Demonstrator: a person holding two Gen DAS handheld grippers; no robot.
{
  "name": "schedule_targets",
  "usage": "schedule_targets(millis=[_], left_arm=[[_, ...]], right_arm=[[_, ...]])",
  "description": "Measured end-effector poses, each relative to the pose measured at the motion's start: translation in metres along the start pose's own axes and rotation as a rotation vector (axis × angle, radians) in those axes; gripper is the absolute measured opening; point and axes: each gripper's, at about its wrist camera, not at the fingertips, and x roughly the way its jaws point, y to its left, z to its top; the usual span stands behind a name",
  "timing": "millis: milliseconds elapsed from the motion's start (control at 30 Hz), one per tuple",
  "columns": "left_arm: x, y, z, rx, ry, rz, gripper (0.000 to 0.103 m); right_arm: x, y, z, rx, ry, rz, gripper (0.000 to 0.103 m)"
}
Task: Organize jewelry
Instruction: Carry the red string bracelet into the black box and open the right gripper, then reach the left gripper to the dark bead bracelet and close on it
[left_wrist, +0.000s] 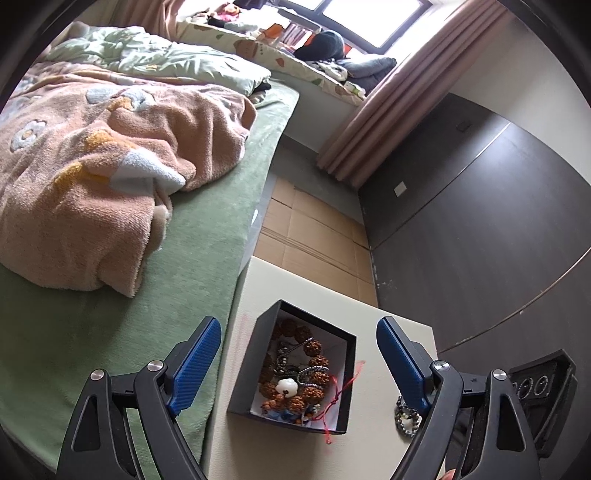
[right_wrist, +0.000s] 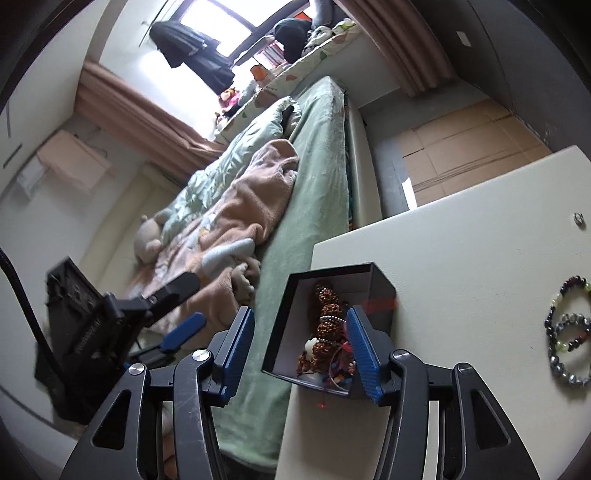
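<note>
A black open box (left_wrist: 347, 373) stands on a cream table (left_wrist: 325, 288). Inside lie a brown seed-bead bracelet (left_wrist: 314, 350), a white flower charm (left_wrist: 287, 387), silver chains and a red cord (left_wrist: 343, 391). My left gripper (left_wrist: 298, 354) is open and empty, its fingers either side of the box and above it. My right gripper (right_wrist: 301, 332) is open, its jaws around the box (right_wrist: 380, 291), with nothing held. Dark beaded bracelets (right_wrist: 567, 332) lie on the table to the right; one shows in the left wrist view (left_wrist: 406, 417).
A bed with a green sheet (left_wrist: 177, 295) and an orange blanket (left_wrist: 103, 177) borders the table's left edge. Cardboard (left_wrist: 314, 229) covers the floor beyond. A small ring (right_wrist: 578, 219) lies on the table at far right. A dark wardrobe (left_wrist: 480, 221) stands to the right.
</note>
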Motion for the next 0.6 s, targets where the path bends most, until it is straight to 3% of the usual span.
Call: schedule_targets(millis=[233, 600], left_arm=[[0.010, -0.018, -0.011, 0.037, 0.031, -0.017, 0.087], [0.027, -0.064, -0.037, 0.142, 0.085, -0.071, 0.087]], right_arm=[[-0.031, -0.016, 0.006, 0.032, -0.049, 0.002, 0.053], [-0.097, -0.075, 0.006, 0.150, -0.121, -0.206, 0.053]])
